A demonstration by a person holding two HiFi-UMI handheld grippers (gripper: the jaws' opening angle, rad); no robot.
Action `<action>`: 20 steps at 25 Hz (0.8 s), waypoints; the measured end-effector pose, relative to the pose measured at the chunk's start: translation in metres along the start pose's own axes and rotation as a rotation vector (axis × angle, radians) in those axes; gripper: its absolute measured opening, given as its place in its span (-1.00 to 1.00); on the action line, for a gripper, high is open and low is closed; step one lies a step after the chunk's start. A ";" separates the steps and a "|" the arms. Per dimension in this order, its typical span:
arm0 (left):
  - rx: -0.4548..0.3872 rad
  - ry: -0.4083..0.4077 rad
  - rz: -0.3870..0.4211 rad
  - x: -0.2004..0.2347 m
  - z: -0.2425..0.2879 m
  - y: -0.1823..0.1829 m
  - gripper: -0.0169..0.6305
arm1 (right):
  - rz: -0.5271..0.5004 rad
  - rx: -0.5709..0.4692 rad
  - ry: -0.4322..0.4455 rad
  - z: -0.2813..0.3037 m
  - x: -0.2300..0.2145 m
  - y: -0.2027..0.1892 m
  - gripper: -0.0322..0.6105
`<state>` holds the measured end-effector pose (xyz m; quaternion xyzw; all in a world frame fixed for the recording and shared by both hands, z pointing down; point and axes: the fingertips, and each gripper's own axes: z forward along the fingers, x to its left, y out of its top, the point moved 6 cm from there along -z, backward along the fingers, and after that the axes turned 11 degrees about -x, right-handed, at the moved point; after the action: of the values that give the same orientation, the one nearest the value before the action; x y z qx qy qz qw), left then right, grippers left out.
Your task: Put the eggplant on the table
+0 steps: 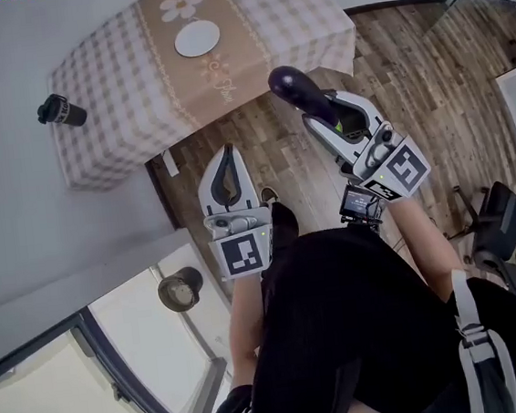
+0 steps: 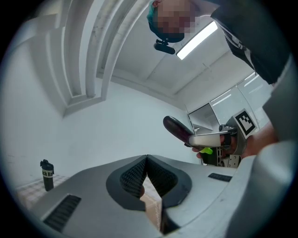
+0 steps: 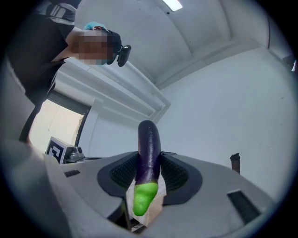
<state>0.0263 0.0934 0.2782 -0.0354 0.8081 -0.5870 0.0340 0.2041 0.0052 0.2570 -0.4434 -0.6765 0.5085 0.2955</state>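
Note:
A purple eggplant (image 1: 299, 92) with a green stem end sits lengthwise between the jaws of my right gripper (image 1: 313, 105), which is shut on it. It is held over the wooden floor, short of the table (image 1: 117, 87) with the checked cloth. In the right gripper view the eggplant (image 3: 148, 151) sticks up past the pads (image 3: 173, 174). My left gripper (image 1: 226, 151) hangs beside it to the left, shut and empty. In the left gripper view, the left gripper (image 2: 147, 160) has its pads touching, with the eggplant (image 2: 177, 129) and right gripper (image 2: 209, 139) off to the right.
A white plate (image 1: 197, 38) lies on the cloth's beige runner. A black bottle (image 1: 61, 111) stands at the table's left edge. A dark round object (image 1: 180, 289) sits near a window at lower left. A black office chair (image 1: 502, 221) stands on the right.

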 end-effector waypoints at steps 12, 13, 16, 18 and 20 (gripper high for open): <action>-0.004 -0.039 -0.015 0.104 0.063 -0.036 -0.98 | -0.014 -0.011 -0.040 0.119 -0.025 -0.044 -0.40; -0.004 -0.041 -0.017 0.110 0.067 -0.039 -0.98 | -0.013 -0.018 -0.044 0.126 -0.026 -0.045 -0.40; -0.006 -0.036 -0.036 0.121 0.078 -0.044 -0.98 | -0.012 -0.026 -0.050 0.143 -0.030 -0.049 -0.40; -0.006 -0.043 -0.034 0.127 0.085 -0.048 -0.98 | -0.015 -0.025 -0.052 0.152 -0.036 -0.053 -0.40; 0.001 -0.047 -0.037 0.132 0.092 -0.056 -0.98 | -0.014 -0.027 -0.061 0.161 -0.044 -0.058 -0.40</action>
<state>-0.0955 -0.0240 0.3013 -0.0642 0.8061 -0.5868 0.0419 0.0691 -0.1077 0.2646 -0.4269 -0.6950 0.5105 0.2724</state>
